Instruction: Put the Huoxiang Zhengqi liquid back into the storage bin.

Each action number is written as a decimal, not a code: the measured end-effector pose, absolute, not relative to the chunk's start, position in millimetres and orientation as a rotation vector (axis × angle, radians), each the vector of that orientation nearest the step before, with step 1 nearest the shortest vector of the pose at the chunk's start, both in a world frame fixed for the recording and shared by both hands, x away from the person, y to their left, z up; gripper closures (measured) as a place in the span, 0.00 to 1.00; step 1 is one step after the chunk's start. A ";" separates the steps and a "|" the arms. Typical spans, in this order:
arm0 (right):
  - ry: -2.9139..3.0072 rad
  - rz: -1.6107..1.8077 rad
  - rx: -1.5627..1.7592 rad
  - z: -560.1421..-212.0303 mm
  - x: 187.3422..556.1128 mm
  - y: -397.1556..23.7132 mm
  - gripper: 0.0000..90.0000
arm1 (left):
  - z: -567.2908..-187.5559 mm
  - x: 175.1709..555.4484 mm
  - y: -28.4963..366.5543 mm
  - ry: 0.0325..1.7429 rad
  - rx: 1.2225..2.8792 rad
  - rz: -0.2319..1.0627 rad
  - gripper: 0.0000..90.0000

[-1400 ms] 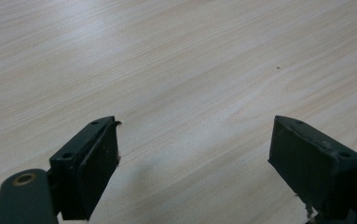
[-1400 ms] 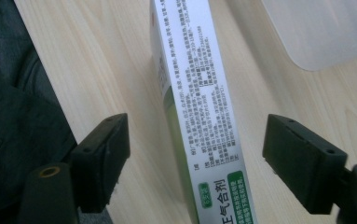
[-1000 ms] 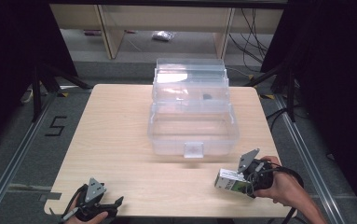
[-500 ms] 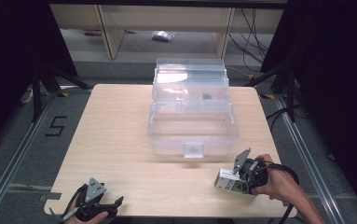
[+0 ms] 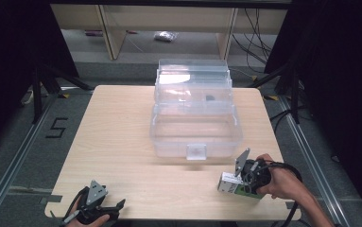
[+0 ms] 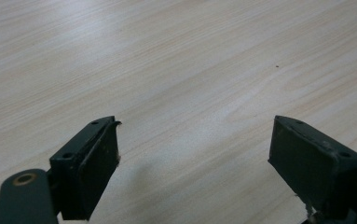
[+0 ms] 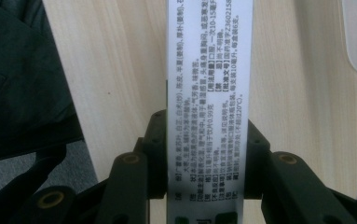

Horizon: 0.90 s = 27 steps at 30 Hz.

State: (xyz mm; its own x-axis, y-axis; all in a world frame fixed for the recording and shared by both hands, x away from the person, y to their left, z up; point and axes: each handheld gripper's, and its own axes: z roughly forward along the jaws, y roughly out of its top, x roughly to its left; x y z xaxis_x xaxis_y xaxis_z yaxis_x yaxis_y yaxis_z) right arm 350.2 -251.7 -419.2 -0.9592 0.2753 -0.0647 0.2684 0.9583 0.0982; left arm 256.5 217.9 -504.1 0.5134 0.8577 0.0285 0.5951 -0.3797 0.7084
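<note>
**Trainee:** What does the right gripper [image 5: 237,182] hold, and where?

**Instructor:** A small printed carton [image 7: 209,93]. It sits near the table's [image 5: 122,142] front right corner, between the right edge and the front edge. The jaws are clamped on its two narrow side faces, with the printed face up toward the gripper's camera.

**Trainee:** How should it be expected to handle?

**Instructor:** Judged as light and thin-walled: a cardboard sleeve, stiff along its length but easy to crush across its width. The surface looks smooth, so slip is possible under a weak grip. Take hold across the narrow sides, near one end, as here. Contents cannot be determined; treat as possibly fragile.

**Trainee:** Orientation?

**Instructor:** In the right gripper view the long axis runs straight out from between the jaws, in line with the gripper. In the high view the free end points toward the table's left edge, slightly forward of the clear storage box [image 5: 195,127] standing at the table's centre. Whether the carton rests on the surface or is lifted clear is not certain from these views.

**Trainee:** And the left gripper [image 5: 104,208]?

**Instructor:** At the front left corner, jaws wide apart over bare wood, holding nothing.
</note>
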 end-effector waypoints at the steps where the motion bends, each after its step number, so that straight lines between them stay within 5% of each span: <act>1: 3.032 0.136 0.422 -419.2 350.2 -251.7 0.71 | -504.1 256.5 217.9 1.180 2.111 0.525 0.17; 27: 3.058 0.278 0.160 -358.0 365.4 -219.6 0.71 | -503.8 256.3 217.9 1.177 2.112 0.527 0.17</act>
State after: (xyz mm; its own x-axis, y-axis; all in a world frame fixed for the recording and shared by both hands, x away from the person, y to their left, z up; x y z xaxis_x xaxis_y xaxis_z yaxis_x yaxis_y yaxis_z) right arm 365.4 -219.6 -358.0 -0.9924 0.1092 -0.0574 0.0971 0.9782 0.1834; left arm 256.3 217.9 -503.8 0.5150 0.8567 0.0302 0.5932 -0.3816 0.7088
